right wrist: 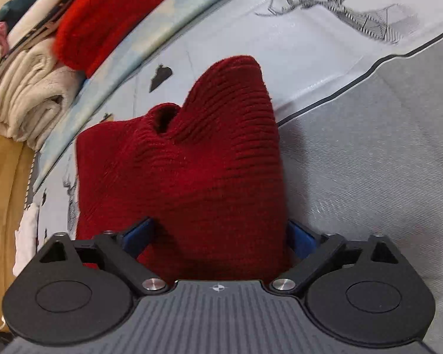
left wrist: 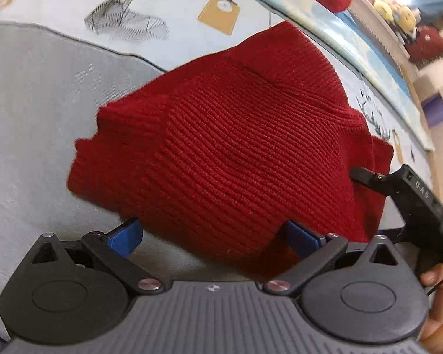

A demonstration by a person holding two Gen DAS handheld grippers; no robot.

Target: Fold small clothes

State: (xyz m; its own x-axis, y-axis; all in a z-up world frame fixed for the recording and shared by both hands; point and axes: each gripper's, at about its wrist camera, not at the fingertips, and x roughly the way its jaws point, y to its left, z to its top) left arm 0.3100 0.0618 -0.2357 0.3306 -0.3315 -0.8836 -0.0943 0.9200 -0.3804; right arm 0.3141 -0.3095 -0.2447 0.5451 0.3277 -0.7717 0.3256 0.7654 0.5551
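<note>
Both grippers wide open over red knit sweater.
Left gripper [left wrist: 214,236] and right gripper [right wrist: 218,237] jaws spread, nothing pinched; folded red knit sweater [left wrist: 236,153] lies between the blue pads on grey sheet [left wrist: 29,118], deer-print cover [right wrist: 325,44] behind.

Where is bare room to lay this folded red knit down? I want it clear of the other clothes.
Free: the plain grey sheet beside the dark red ribbed knit garment, up to the dark piping. Crowded: the bed's far edge, where a bright red knit and a folded cream towel are stacked.
</note>
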